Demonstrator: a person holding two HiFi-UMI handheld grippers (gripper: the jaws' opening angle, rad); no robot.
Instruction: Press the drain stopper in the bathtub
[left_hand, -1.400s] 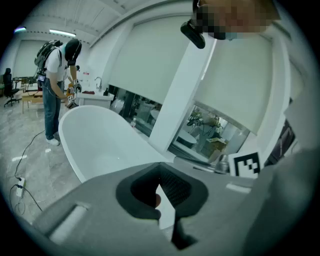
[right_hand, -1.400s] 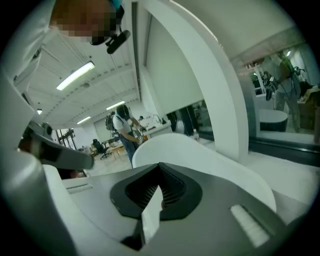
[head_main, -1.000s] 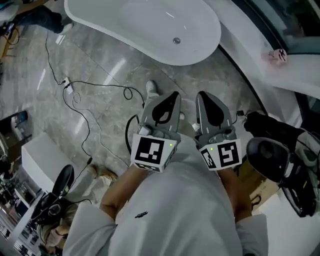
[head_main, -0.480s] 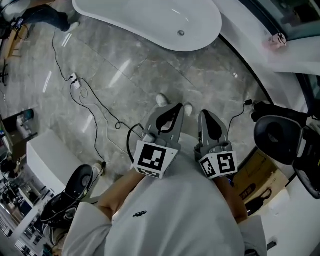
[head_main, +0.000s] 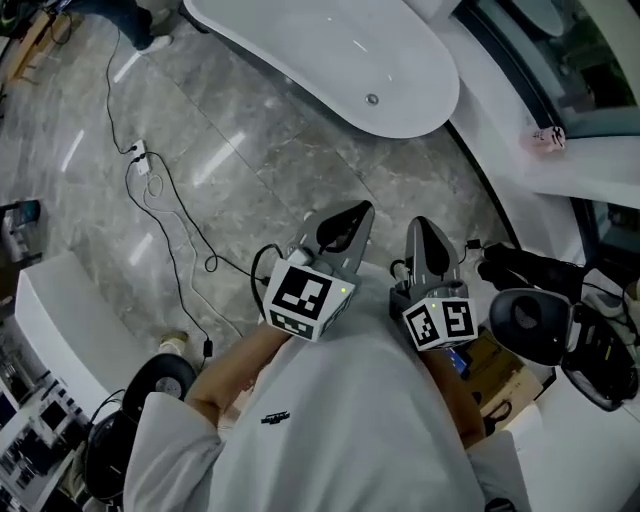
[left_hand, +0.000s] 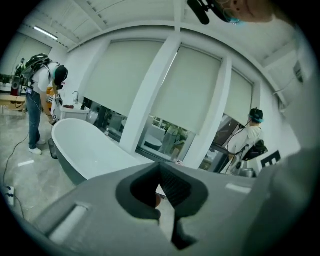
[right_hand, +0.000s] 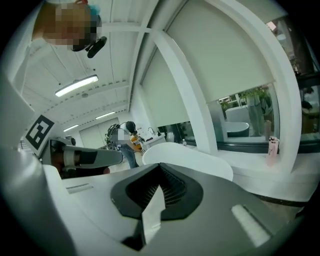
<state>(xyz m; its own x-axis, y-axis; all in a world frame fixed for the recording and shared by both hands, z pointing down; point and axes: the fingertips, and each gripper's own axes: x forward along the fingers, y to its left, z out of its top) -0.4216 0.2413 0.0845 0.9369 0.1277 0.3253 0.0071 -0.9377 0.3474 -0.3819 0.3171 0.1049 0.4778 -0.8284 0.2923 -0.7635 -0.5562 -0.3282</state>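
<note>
1. Drain stopper (head_main: 372, 99): small round metal disc in the bottom of the bathtub (head_main: 300, 40), near the tub's closer end, well apart from both grippers.
2. Bathtub: white, free-standing, oval, lying slantwise at the top of the head view; in the left gripper view its outer wall looks dark.
3. Left gripper (head_main: 352, 210): jaws together, nothing between them; held close to the person's chest and pointing toward the tub. Marker cube (head_main: 300, 300) at its rear.
4. Right gripper (head_main: 425, 222): jaws together, nothing held; just beside the left one. Marker cube (head_main: 440, 325) at its rear.
5. Floor (head_main: 250, 170): grey polished stone; a bare stretch of it lies between the grippers and the tub's near end.
6. Cable (head_main: 165, 225): black, looping over the floor left of that stretch, with a white plug block (head_main: 140, 158) on it.
7. Ledge (head_main: 500, 130): white, curved, right of the tub; a small pink item (head_main: 548, 138) rests on it.
8. Black gear (head_main: 530, 325): round and bulky, just right of the right gripper, with a cardboard box (head_main: 495, 365) beside it.
9. Counter (head_main: 60, 310): white, at the left edge.
10. Other people: one bending at the tub's far end (left_hand: 42, 95), one standing by the windows (left_hand: 250, 137).
</note>
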